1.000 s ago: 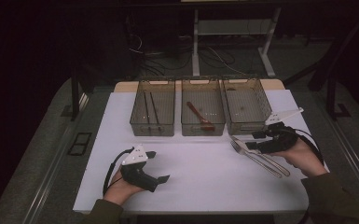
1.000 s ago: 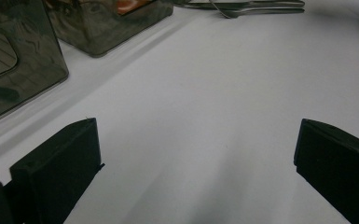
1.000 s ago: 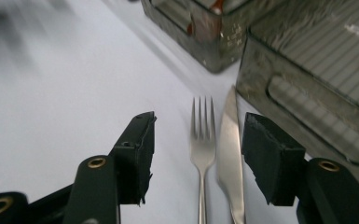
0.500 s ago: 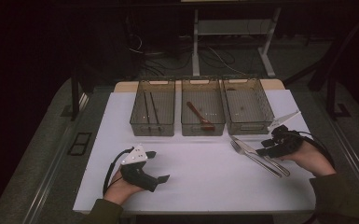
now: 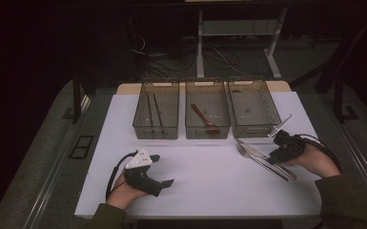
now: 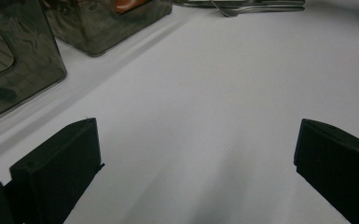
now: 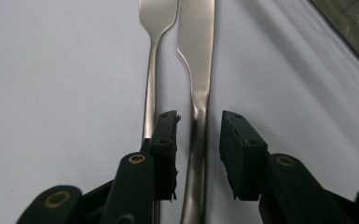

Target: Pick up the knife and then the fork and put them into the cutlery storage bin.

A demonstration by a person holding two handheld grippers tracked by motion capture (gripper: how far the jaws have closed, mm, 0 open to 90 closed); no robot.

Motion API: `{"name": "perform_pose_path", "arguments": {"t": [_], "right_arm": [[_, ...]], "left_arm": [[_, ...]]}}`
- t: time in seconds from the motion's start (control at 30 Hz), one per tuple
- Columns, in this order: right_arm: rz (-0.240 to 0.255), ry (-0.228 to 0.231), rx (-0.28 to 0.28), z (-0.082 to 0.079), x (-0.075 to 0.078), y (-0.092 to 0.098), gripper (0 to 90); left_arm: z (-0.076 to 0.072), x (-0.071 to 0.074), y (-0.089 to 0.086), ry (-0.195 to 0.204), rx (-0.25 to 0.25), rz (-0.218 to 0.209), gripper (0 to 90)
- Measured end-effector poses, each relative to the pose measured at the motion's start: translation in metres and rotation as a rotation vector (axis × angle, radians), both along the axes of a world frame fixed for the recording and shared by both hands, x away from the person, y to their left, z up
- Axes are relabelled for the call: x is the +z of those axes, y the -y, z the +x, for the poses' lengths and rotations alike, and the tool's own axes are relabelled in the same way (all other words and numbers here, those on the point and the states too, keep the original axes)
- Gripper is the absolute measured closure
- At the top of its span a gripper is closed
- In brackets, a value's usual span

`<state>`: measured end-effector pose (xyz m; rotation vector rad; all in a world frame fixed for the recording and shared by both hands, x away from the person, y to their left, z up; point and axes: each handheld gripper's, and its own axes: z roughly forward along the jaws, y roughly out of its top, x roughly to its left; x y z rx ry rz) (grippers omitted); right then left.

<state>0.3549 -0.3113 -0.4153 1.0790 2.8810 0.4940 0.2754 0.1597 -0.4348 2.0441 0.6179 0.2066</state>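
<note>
The right gripper (image 7: 198, 140) straddles the knife (image 7: 196, 70) handle, jaws just closing but not yet pressing, so it can lift the knife alone; the fork (image 7: 153, 56) lies touching at its 9 o'clock. The left gripper (image 5: 155, 169) rests wide open, empty, at the table (image 5: 209, 191) edge, 7 o'clock

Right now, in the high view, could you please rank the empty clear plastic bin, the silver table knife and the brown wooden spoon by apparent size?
1. Empty clear plastic bin, largest.
2. Silver table knife.
3. Brown wooden spoon, smallest; it lies farther from the camera, so its true rank against the knife is unsure.
</note>
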Motion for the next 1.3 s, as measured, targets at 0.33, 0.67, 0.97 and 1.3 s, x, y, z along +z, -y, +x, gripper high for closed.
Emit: {"name": "perform_pose_path", "arguments": {"t": [0.33, 0.67, 0.97, 1.3], "right_arm": [[-0.084, -0.048, 0.031, 0.007, -0.005, -0.011, 74.2], [-0.186, -0.060, 0.052, 0.012, -0.006, -0.026, 77.0], [-0.206, -0.061, 0.049, 0.013, -0.006, -0.027, 78.9], [-0.157, -0.062, 0.044, 0.010, -0.003, -0.020, 79.0]], "left_arm": [[0.000, 0.000, 0.000, -0.002, -0.002, 0.000, 0.0], [0.000, -0.001, 0.001, -0.006, -0.003, 0.005, 0.0], [0.000, -0.001, 0.000, -0.003, -0.002, 0.007, 0.0], [0.000, 0.000, -0.001, 0.002, 0.000, 0.000, 0.0]]}}
